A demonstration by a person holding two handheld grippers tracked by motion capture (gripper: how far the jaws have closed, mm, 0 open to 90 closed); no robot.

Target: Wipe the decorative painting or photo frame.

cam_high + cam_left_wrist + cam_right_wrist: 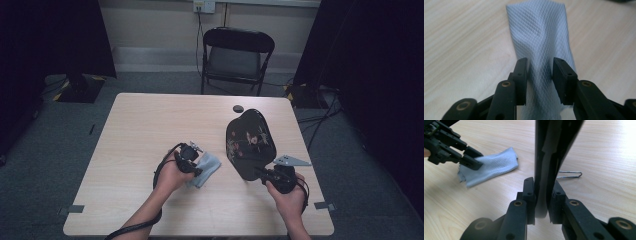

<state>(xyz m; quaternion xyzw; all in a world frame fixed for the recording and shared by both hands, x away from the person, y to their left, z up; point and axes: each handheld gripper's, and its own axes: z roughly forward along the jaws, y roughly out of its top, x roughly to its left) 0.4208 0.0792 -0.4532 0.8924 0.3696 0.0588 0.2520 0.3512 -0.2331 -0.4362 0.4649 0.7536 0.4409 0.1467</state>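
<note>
on the table: a cloth let go, a black tray gripped

near the front middle of the pale wooden table (150, 125) lies a light blue cloth (206, 169), folded into a strip. in the high view its long axis runs from the left gripper (192, 159) away toward the far right. in the left gripper view the cloth (541, 42) stretches straight ahead from the jaws, and its near end is cut off by the bottom edge. the left gripper (539, 75) is released: the pads stand on each side of the cloth with a small gap, and the cloth rests on the table.

just right of the cloth, a black lacquer tray (250, 142) with a flower pattern stands tilted on its edge, its long axis going from near to far. the right gripper (264, 175) is clenched on the near rim. in the right gripper view the tray (554, 150) rises between the pads of the right gripper (542, 200); its top is cut off. behind it lies a thin wire piece (570, 175), partly hidden. a small dark round object (238, 108) lies beyond the tray; i cannot tell what it is.
</note>
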